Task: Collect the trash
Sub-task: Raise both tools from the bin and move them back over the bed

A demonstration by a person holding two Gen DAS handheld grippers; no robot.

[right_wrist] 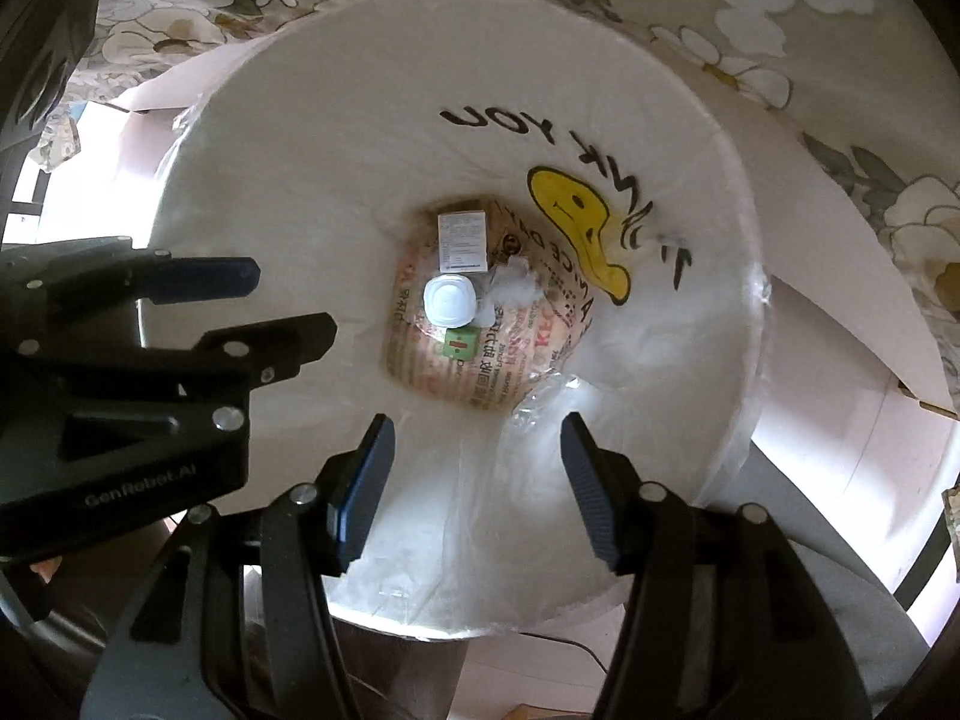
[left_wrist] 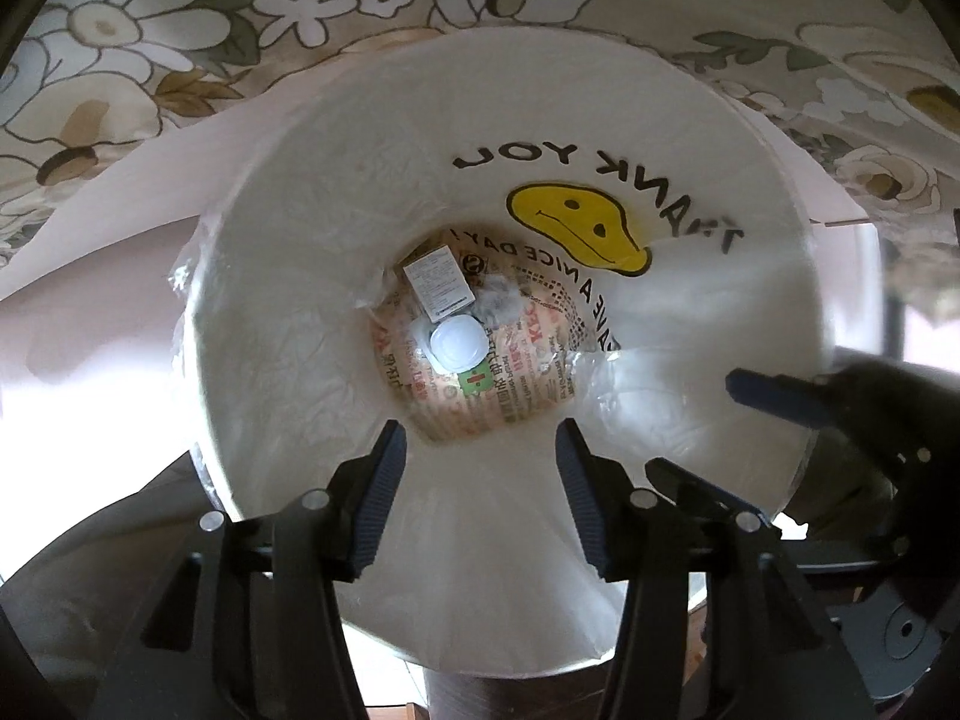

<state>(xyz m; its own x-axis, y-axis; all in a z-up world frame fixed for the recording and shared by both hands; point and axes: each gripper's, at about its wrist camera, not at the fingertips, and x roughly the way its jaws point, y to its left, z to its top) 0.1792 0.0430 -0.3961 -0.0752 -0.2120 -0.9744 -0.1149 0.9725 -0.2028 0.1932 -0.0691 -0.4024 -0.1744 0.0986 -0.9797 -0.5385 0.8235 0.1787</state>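
Both grippers hover over a white bin liner (left_wrist: 690,324) printed with a yellow smiley face (left_wrist: 579,228). The left gripper (left_wrist: 480,462) and right gripper (right_wrist: 477,450) hold jaws apart, empty. Trash — a small carton (right_wrist: 462,240) and a white lid (right_wrist: 449,300) — lies at the bottom.

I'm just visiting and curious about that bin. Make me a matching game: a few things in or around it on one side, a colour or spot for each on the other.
Things:
1. round plastic lid
2. smiley face print
3. small printed paper label
4. flowered cloth

Descriptions:
A. yellow, on the white plastic bag liner's wall
B. outside, behind the bin
C. white, middle of the bottom
D. rectangular, at the bottom's far edge

Pairs: 1-C, 2-A, 3-D, 4-B
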